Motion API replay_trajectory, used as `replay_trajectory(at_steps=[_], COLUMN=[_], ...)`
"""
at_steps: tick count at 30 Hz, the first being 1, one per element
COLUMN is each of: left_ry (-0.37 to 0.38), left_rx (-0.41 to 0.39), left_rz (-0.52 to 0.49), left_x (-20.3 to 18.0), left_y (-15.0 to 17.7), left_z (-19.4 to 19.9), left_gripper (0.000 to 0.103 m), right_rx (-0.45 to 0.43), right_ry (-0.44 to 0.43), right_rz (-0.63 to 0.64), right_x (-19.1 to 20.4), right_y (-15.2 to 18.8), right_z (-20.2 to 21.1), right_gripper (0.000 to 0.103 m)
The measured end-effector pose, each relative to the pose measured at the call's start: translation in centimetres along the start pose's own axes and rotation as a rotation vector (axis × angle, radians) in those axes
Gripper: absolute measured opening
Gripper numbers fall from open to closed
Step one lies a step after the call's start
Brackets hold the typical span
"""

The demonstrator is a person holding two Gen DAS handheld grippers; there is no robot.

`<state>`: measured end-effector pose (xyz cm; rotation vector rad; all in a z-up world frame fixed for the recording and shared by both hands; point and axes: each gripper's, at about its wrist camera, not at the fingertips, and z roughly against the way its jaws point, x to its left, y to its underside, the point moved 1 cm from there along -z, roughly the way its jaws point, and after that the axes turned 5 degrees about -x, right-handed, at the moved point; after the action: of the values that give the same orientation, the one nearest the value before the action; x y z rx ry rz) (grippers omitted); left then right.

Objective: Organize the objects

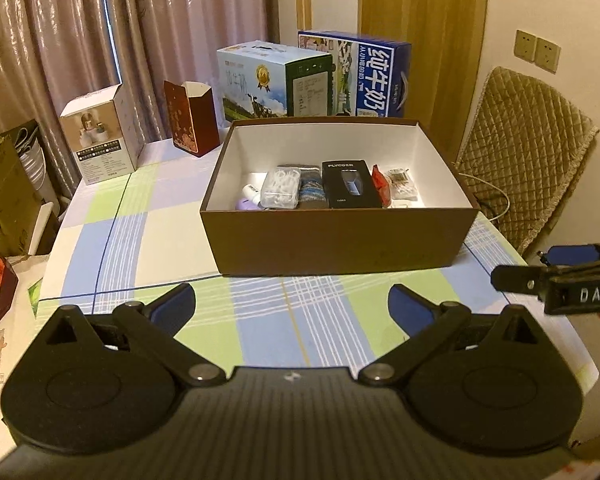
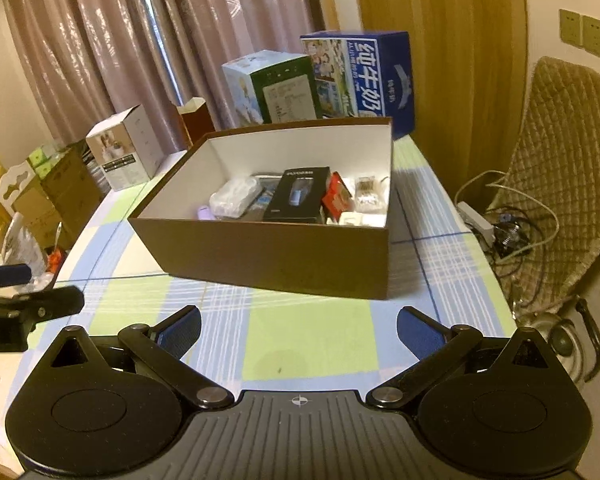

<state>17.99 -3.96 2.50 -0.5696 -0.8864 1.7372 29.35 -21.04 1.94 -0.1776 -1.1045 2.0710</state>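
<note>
A brown cardboard box with a white inside stands on the checked tablecloth; it also shows in the right wrist view. Inside lie a black shaver box, a clear plastic case, a striped cloth, a red packet and a small purple item. My left gripper is open and empty, held above the table in front of the box. My right gripper is open and empty, also in front of the box.
Two milk cartons stand behind the box, with a dark red paper holder and a white product box to the left. A quilted chair is at the right. Cables and a power strip lie beside the table.
</note>
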Motion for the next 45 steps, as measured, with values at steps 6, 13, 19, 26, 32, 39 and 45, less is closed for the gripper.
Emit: replay_trajectory(at_steps=[6, 13, 19, 26, 32, 39, 45], left_ry=[0.014, 0.049, 0.105, 0.146, 0.16, 0.157, 0.156], left_rx=[0.025, 0.077, 0.108, 0.113, 0.116, 0.112, 0.112], left_rz=[0.011, 0.007, -0.016, -0.035, -0.037, -0.035, -0.037], left_x=[1.1, 3.4, 4.4, 5.6, 6.6, 7.3, 7.3], left_y=[1.2, 2.8, 4.5, 6.0, 6.8, 7.4, 7.6], left_z=[1.7, 3.5, 5.2, 6.7, 7.6, 8.3, 8.6], left_gripper=[0.101, 0.101, 0.101, 0.101, 0.101, 0.101, 0.101], right_rx=[0.008, 0.039, 0.063, 0.078, 0.082, 0.088, 0.087], right_ry=[0.021, 0.034, 0.071, 0.116, 0.133, 0.13, 0.132], right_rz=[-0.026, -0.071, -0.096, -0.098, -0.093, -0.076, -0.064], right_x=[1.2, 4.2, 7.1, 9.4, 11.0, 12.3, 12.6], right_y=[0.9, 3.0, 5.3, 7.5, 8.4, 8.9, 9.0], right_z=[2.1, 4.5, 6.2, 7.6, 8.0, 7.9, 8.0], right_gripper=[0.101, 0.101, 0.101, 0.101, 0.101, 0.101, 0.101])
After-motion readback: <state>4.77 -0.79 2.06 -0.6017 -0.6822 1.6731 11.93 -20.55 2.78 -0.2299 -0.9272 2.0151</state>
